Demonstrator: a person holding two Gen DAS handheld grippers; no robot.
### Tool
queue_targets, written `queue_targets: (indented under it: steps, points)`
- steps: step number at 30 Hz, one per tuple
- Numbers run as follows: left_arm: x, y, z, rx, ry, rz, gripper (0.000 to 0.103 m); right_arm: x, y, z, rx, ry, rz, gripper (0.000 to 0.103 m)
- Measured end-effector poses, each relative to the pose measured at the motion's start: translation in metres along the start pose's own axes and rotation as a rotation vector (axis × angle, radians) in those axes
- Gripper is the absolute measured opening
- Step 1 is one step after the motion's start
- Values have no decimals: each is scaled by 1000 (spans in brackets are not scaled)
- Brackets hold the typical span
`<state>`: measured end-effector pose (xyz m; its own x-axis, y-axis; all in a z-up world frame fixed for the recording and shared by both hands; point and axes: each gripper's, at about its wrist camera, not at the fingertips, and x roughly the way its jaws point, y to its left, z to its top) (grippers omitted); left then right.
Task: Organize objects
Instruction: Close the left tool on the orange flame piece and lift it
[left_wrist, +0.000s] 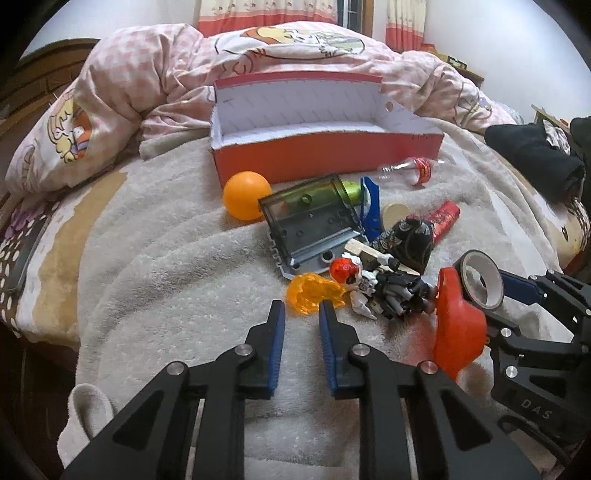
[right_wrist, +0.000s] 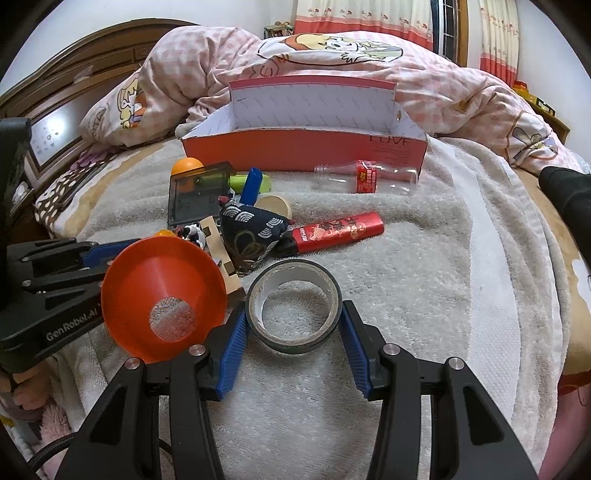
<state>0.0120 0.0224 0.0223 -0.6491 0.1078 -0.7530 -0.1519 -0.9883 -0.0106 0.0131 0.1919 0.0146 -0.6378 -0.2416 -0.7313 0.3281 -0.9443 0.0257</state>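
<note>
An open red box (left_wrist: 325, 147) (right_wrist: 303, 147) stands on a beige towel (left_wrist: 177, 251) (right_wrist: 424, 277) on the bed. In front of it lies a pile: an orange ball (left_wrist: 245, 195), a grey plastic case (left_wrist: 310, 221), a toy figure (left_wrist: 380, 288), a dark beanbag (right_wrist: 251, 232), a red tube (right_wrist: 340, 230), a clear bottle (right_wrist: 365, 179). My right gripper (right_wrist: 293, 325) (left_wrist: 517, 291) has its pads against both sides of a tape roll (right_wrist: 293, 306) (left_wrist: 480, 280). An orange funnel (right_wrist: 164, 299) (left_wrist: 456, 321) leans beside it. My left gripper (left_wrist: 301, 314) (right_wrist: 88, 258) is slightly open and empty, just short of an orange flame piece (left_wrist: 310, 291).
A pink checked quilt (left_wrist: 258, 55) (right_wrist: 332, 55) is heaped behind the box. A wooden headboard (right_wrist: 74, 74) is at the left. A black garment (left_wrist: 535, 155) lies at the right edge of the bed.
</note>
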Motion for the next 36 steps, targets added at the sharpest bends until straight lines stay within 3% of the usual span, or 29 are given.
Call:
queue_targets:
  steps: [23, 26, 29, 31, 34, 36]
  points:
    - [-23, 10, 1, -34, -60, 12, 12, -15, -3, 3, 22, -52, -3, 50]
    - [-21, 12, 0, -39, -50, 0, 12, -16, -4, 2, 25, -54, 2, 50]
    - [-13, 8, 1, -28, -15, -68, 13, -15, -5, 2, 28, -51, 7, 50]
    - [-8, 2, 2, -13, 3, -84, 19, -15, -5, 2, 32, -51, 9, 50]
    - [2, -4, 2, -8, 23, -71, 39, -14, -6, 1, 35, -45, 10, 50]
    - [7, -4, 2, -14, 35, -64, 40, -14, -5, 1, 35, -39, 8, 50]
